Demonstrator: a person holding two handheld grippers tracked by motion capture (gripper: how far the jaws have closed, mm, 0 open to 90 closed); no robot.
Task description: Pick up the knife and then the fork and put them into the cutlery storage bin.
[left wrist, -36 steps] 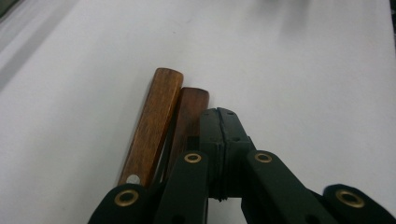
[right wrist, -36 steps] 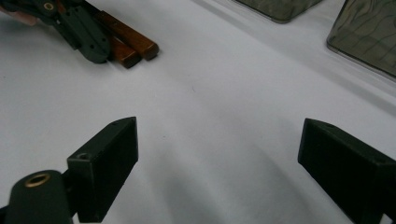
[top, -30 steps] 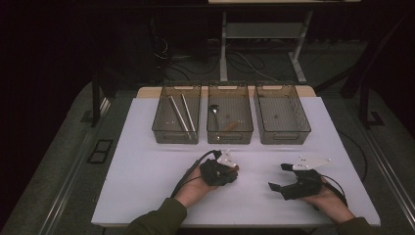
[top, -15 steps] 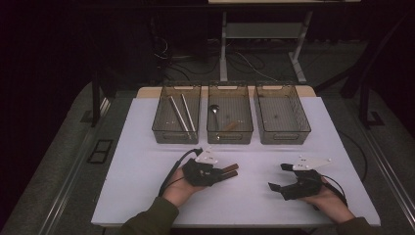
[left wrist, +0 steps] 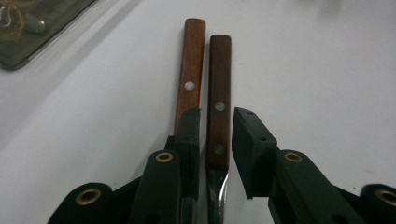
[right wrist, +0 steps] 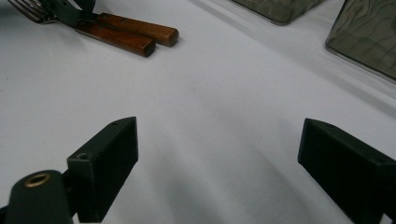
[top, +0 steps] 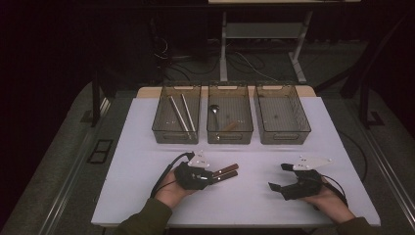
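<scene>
Wooden handles (left wrist: 205, 88) lie between the left gripper (left wrist: 215, 123)'s just-loosened jaws; right gripper (right wrist: 219, 163) spread over bare table (right wrist: 224, 107).

Two utensil handles (left wrist: 205, 79) are showing brown wood, smooth, set with metal rivets; the blade (left wrist: 215, 196) is gleaming as polished metal. Beneath them the tabletop (left wrist: 327, 70) is appearing white, matt. The jaws are looking matt black plastic.
</scene>
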